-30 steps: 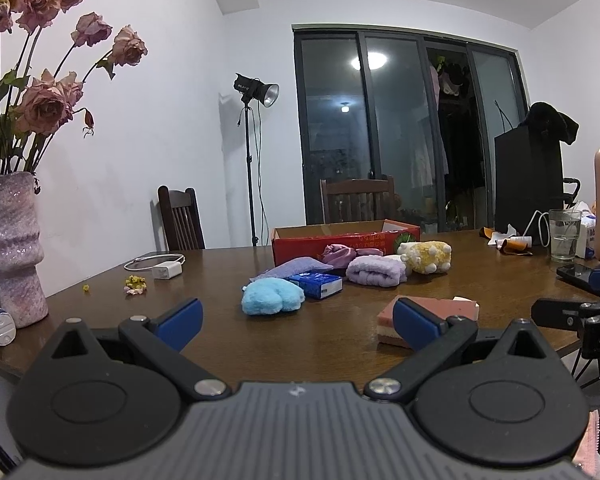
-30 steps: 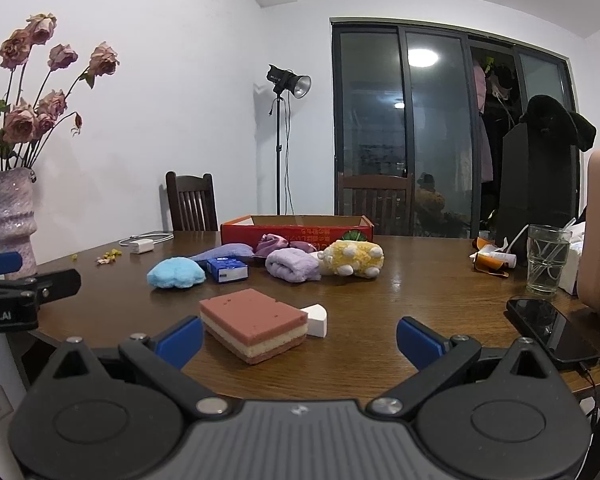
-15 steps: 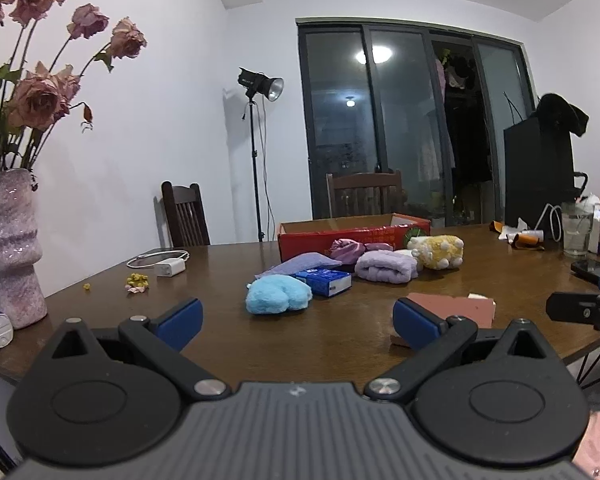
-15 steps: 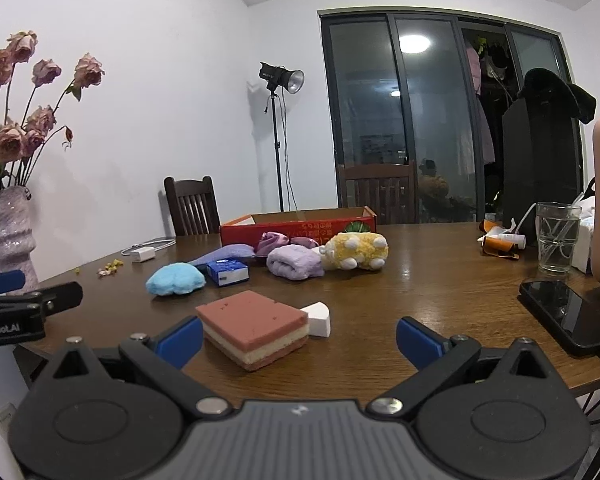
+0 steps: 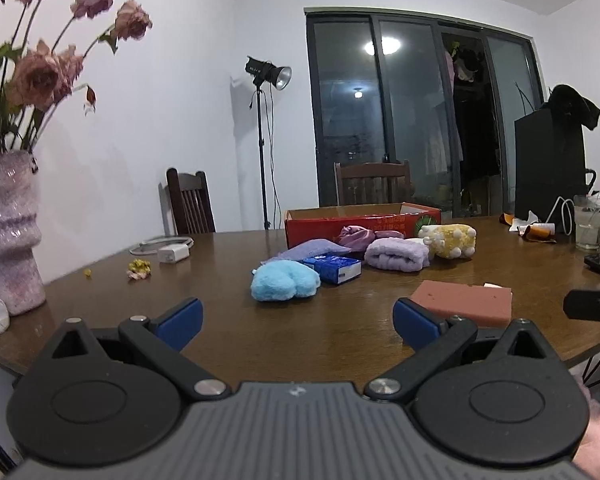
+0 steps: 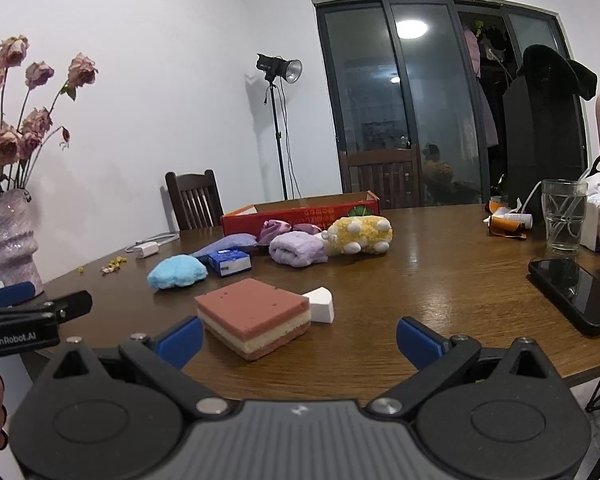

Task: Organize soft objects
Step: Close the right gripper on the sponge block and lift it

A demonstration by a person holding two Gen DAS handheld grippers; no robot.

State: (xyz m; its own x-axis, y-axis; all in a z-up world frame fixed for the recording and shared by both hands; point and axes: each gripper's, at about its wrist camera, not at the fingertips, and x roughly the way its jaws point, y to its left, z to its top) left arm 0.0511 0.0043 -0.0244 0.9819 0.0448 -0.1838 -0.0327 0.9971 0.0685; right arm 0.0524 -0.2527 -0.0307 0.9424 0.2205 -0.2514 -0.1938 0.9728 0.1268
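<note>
Soft things lie on the brown table before a red cardboard box [image 5: 362, 222] [image 6: 300, 216]: a fluffy blue pad [image 5: 285, 280] [image 6: 177, 271], a rolled lilac towel [image 5: 396, 254] [image 6: 298, 249], a yellow plush toy [image 5: 450, 241] [image 6: 360, 235], purple cloth [image 5: 356, 236] [image 6: 274, 230] and a layered pink sponge block [image 5: 462, 307] [image 6: 256, 322]. My left gripper [image 5: 298, 322] is open at the near edge, nothing between its fingers. My right gripper [image 6: 298, 338] is open too, with the sponge block just beyond its left finger.
A small blue box [image 5: 338, 268] [image 6: 230, 261], a white wedge [image 6: 320, 305], a pink vase of dried roses [image 5: 8, 232] [image 6: 10, 240], a charger with cable [image 5: 172, 252], a glass [image 6: 564, 216], a phone [image 6: 576, 294] and tubes [image 6: 508, 224] share the table. Chairs stand behind.
Both grippers have dipped slightly and eased closer to the table's near edge; the objects look a little larger. Nothing on the table has moved and both stay open.
</note>
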